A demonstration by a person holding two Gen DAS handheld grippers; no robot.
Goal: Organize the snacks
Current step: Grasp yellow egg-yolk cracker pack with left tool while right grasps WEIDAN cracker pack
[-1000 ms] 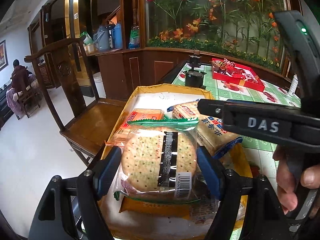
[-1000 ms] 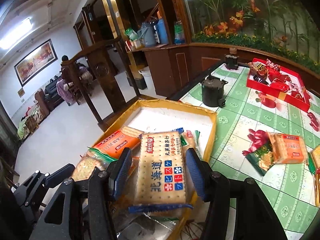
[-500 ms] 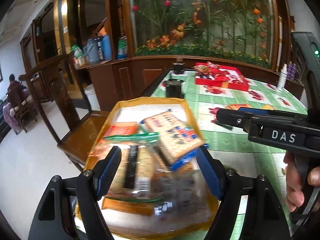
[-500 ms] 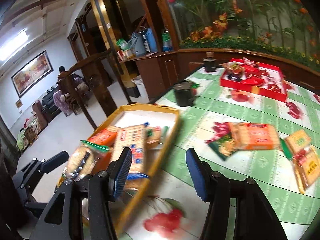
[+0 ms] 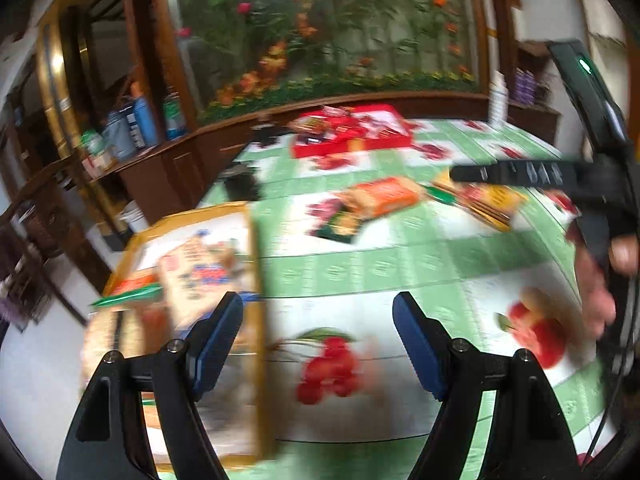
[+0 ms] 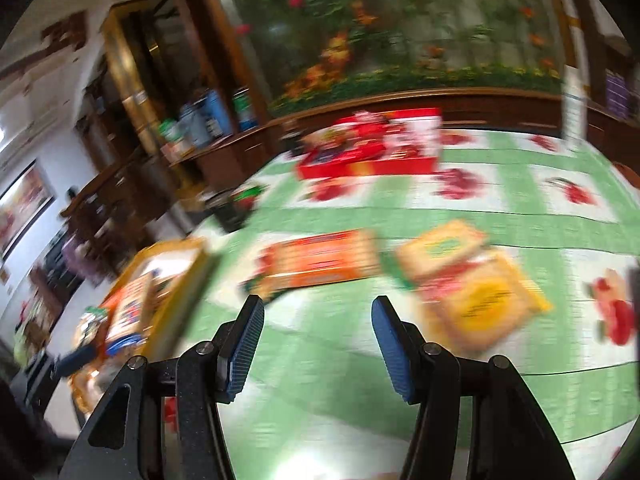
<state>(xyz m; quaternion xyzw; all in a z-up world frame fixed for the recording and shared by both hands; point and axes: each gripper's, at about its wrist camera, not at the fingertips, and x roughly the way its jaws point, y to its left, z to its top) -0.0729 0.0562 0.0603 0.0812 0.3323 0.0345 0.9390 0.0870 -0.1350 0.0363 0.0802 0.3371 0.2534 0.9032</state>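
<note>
Partly complete: several packets lie in the yellow tray point(image 5: 256, 264) at 8 o'clock. Orange packet point(image 6: 320, 264) and yellow packets point(image 6: 476, 296) remain on the table at 12–2 o'clock. Left gripper point(image 5: 318, 344) and right gripper point(image 6: 318, 344): jaws apart, empty

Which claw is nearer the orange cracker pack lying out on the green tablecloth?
Right. The right claw is open just short of the orange cracker pack. The left claw sits further back, beside the yellow box.

Tray point(image 5: 256, 264) full of cracker packs point(image 5: 200, 276) at 9 o'clock on the table point(image 5: 400, 264), loose packs point(image 6: 320, 264) mid-table, gift box point(image 6: 372, 160) at 12
</note>
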